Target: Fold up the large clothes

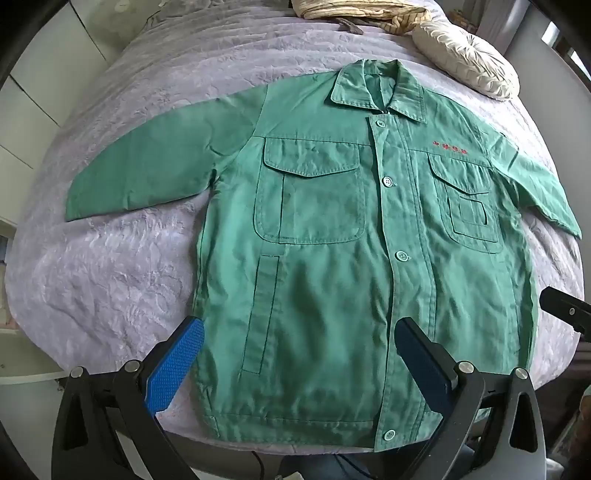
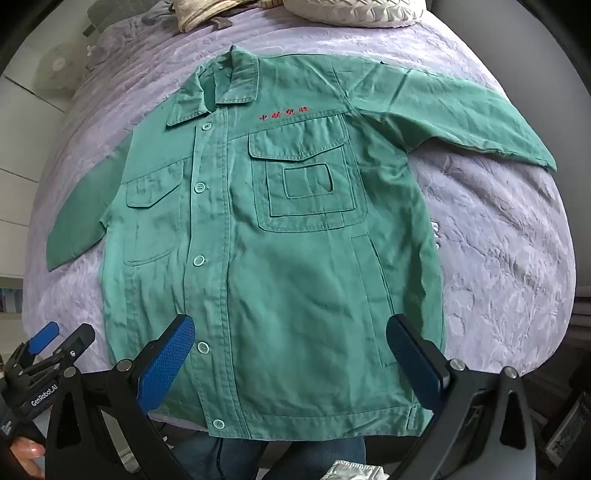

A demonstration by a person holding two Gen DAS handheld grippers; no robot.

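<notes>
A green button-up work jacket (image 1: 332, 258) lies flat, front up, on a lilac bedspread (image 1: 110, 266), collar at the far end and both sleeves spread out. It also shows in the right wrist view (image 2: 280, 258), with red lettering on its chest. My left gripper (image 1: 299, 332) is open and empty, hovering over the jacket's lower left part near the hem. My right gripper (image 2: 290, 332) is open and empty over the lower right part of the hem. The left gripper (image 2: 62, 338) also shows at the lower left of the right wrist view.
A cream pleated cushion (image 1: 465, 59) and a striped cloth (image 1: 362, 11) lie at the head of the bed. The cushion also shows in the right wrist view (image 2: 354, 11). White cupboard doors (image 1: 33, 110) stand to the left. The bed's near edge is just below the hem.
</notes>
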